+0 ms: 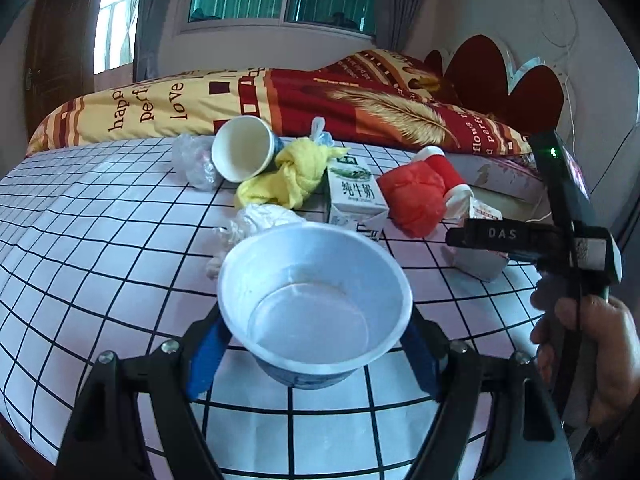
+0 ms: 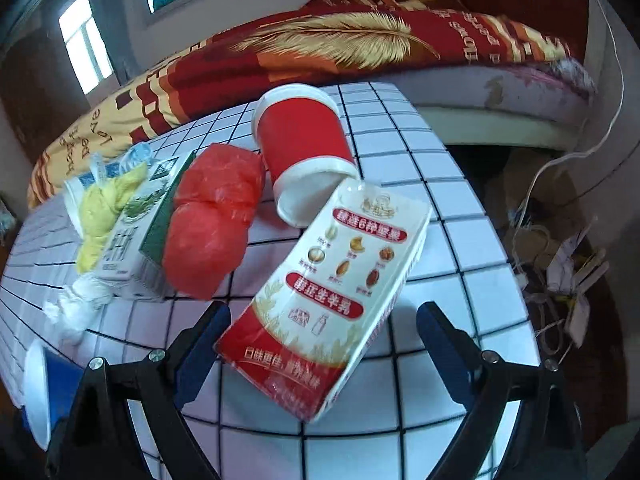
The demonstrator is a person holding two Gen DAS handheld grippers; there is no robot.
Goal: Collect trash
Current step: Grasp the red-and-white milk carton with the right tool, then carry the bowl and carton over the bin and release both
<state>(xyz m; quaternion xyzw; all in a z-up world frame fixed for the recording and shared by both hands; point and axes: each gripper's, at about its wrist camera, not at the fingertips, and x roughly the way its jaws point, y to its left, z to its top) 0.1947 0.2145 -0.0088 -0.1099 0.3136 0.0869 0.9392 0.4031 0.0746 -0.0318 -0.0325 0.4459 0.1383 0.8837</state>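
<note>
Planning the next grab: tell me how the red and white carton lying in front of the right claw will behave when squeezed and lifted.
The red and white carton lies flat with a crumpled-looking near end, so it is probably empty: light, and likely to cave under a firm squeeze. Its glossy printed face may slip between the pads. The right claw stands open around it, so gripping across its narrow width looks feasible.

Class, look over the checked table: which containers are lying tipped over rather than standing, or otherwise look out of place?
Three lie on their sides: the red paper cup, mouth toward the camera; the red-and-white carton, flat between the right gripper's fingers; and a white-lined cup leaning on the yellow cloth. The milk carton stands upright.
</note>
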